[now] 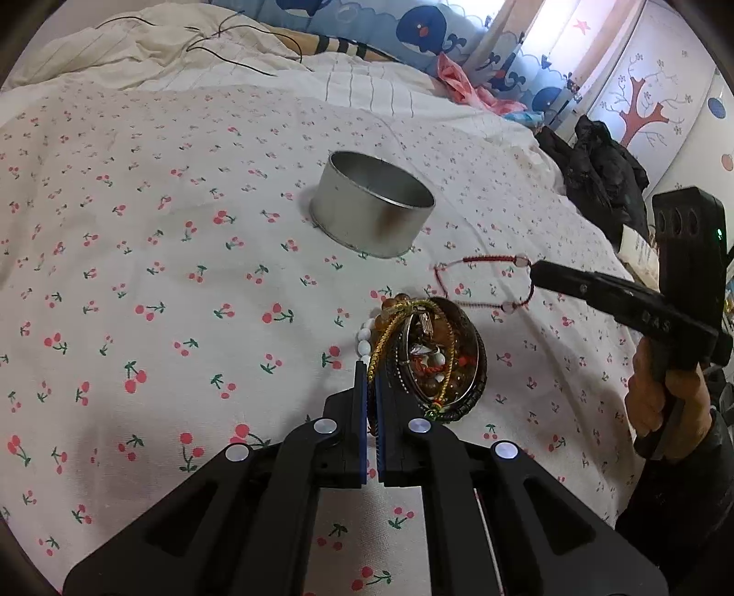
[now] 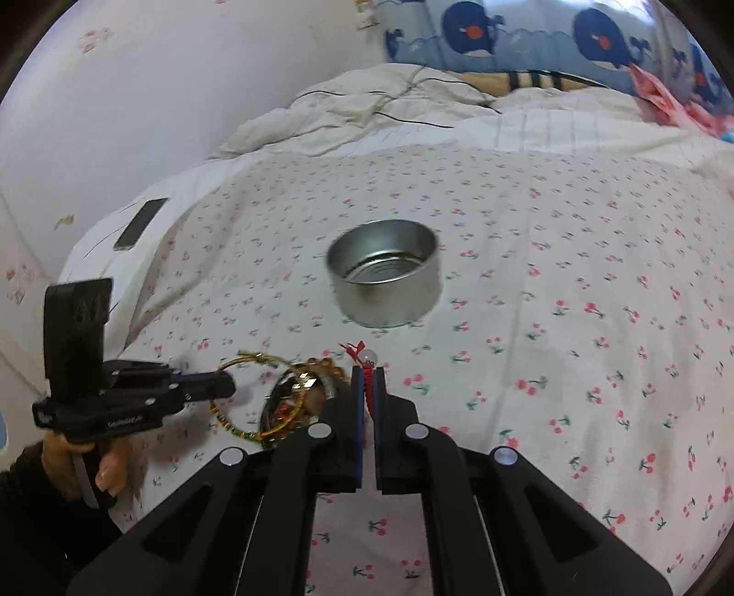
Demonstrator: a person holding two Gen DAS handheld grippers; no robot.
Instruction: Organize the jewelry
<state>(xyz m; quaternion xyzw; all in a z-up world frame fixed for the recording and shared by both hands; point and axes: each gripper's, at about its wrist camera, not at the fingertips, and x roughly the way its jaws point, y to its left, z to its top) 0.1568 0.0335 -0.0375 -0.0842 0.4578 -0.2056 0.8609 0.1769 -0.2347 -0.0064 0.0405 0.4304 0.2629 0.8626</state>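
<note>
On the bed (image 1: 183, 256), spread with a cherry-print sheet, the left tool (image 1: 370, 366) has its two blue-padded fingers pressed together on a gold cord bracelet (image 1: 390, 339) at the near-left edge of a small dark bowl (image 1: 477, 348) heaped with beads and bangles; a strand of white beads (image 1: 362, 341) lies just left of the bowl, touching the sheet. The right tool (image 1: 534, 270) comes in from the right, its fingers pinching a red string bracelet (image 1: 481, 261) whose loop trails leftward just over the sheet, beside and slightly beyond the bowl; from its own wrist view the red cord (image 2: 367, 371) stands between the closed pads with a clear bead just above the tips. A hand (image 1: 660, 399) grips that tool's handle at the right edge. The open silver tin (image 1: 371, 206) sits upright farther up the bed, well apart from both tools, with bare sheet all around it. A phone (image 2: 140, 222) lies near the bed's far-left edge by the wall, and rumpled bedding with thin black cables (image 1: 229, 36) fills the head end.
</note>
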